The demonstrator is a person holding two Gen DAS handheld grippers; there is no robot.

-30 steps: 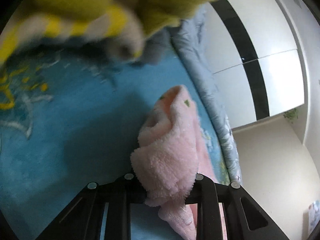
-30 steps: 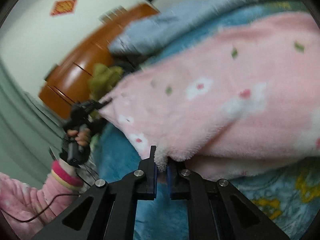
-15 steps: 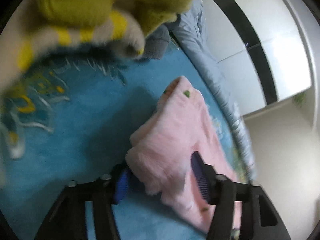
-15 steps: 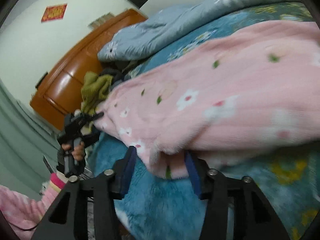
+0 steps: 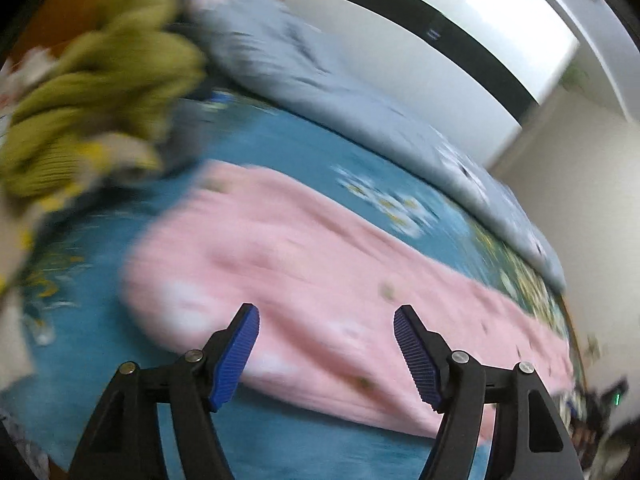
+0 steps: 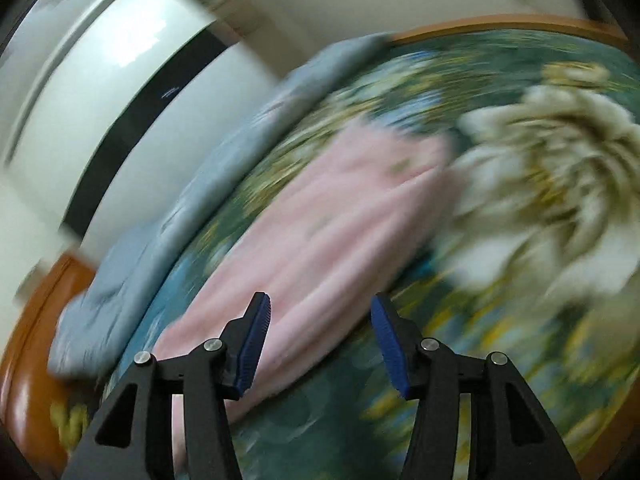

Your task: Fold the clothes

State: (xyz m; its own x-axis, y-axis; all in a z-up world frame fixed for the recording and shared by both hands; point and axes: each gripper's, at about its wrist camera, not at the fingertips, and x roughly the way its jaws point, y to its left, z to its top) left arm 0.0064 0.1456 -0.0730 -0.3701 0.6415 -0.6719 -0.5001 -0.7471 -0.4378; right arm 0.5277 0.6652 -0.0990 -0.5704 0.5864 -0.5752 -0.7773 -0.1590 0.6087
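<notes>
Pink fleece garment (image 5: pixel 320 280) lies stretched flat in a long strip on the blue flowered bedspread (image 5: pixel 280 144), with a grey-blue quilt (image 5: pixel 340 92) along its far side and an olive-green knit (image 5: pixel 100 80) heaped near one end. Both views are blurred. The left gripper (image 5: pixel 326 354) has just been opening; its jaws stand wide with nothing between them. The right gripper (image 6: pixel 318 340), its opening now levelled off, likewise stands apart and empty above the garment's edge.
</notes>
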